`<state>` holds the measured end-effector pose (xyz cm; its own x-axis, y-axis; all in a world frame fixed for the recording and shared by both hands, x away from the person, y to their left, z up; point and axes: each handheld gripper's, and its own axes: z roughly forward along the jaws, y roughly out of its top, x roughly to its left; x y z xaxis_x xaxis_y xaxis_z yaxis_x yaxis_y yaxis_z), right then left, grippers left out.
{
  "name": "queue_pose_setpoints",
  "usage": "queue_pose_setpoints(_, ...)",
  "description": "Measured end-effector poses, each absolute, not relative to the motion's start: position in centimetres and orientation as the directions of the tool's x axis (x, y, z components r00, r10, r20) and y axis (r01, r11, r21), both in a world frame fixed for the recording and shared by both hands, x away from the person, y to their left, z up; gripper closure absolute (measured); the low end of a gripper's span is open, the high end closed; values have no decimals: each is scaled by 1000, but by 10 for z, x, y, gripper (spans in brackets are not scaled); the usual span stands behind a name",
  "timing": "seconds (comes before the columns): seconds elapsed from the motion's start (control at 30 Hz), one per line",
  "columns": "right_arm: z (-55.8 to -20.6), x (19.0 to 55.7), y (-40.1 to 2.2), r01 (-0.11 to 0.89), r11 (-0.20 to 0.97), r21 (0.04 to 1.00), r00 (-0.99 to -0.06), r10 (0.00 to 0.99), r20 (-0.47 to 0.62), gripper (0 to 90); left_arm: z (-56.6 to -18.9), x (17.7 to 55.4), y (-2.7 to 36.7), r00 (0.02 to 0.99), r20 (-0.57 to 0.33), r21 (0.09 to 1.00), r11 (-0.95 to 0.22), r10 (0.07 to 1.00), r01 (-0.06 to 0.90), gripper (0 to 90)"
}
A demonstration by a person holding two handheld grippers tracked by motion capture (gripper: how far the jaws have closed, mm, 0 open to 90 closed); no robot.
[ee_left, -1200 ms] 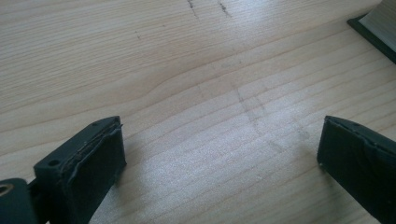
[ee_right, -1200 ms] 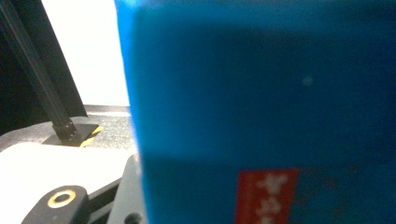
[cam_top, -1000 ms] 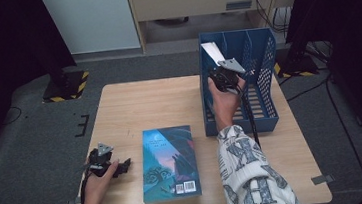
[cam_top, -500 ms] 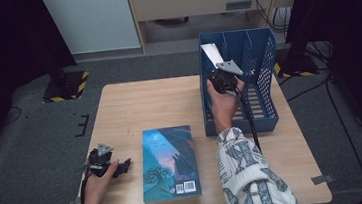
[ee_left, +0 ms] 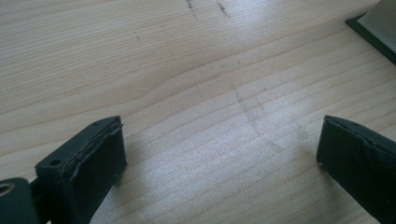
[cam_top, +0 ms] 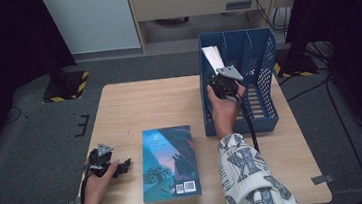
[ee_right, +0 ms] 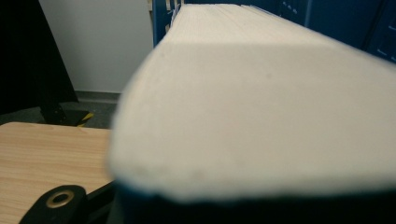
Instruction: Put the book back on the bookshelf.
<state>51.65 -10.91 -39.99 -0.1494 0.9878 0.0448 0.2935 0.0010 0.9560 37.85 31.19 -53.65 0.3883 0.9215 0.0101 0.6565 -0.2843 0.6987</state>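
A thick book (cam_top: 213, 57) with white page edges leans tilted in the left slot of the blue file rack (cam_top: 260, 59). My right gripper (cam_top: 224, 81) is shut on its near end. In the right gripper view the book's page block (ee_right: 261, 107) fills the space between the jaws, which are hidden behind it. A second book with a blue-green cover (cam_top: 168, 161) lies flat on the wooden table (cam_top: 149, 105). My left gripper (cam_top: 123, 167) rests on the table just left of that book, and its jaws stand open (ee_left: 219, 154) over bare wood. The flat book's corner (ee_left: 376, 28) shows at the top right there.
The rack stands at the table's right rear corner and has several upright dividers (cam_top: 250, 50). Grey floor surrounds the table. Yellow-black striped stand feet (cam_top: 67, 85) sit beyond the far left corner. A cable (cam_top: 249, 125) trails from the right gripper along the sleeve.
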Motion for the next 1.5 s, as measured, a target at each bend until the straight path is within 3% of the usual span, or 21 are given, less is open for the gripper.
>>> queue_pose_setpoints(0.7,-398,509,-110,331,5,944,-163,985,52,594,-536,378,312,393,9,699,-287,919,655,6)
queue_pose_setpoints(1.3,-400,505,-110,324,18,946,-168,985,39,586,-536,379,313,396,9,699,-289,918,654,8)
queue_pose_setpoints(1.5,-389,500,-110,283,45,958,-171,985,4,546,-536,379,313,396,10,699,-289,918,654,8)
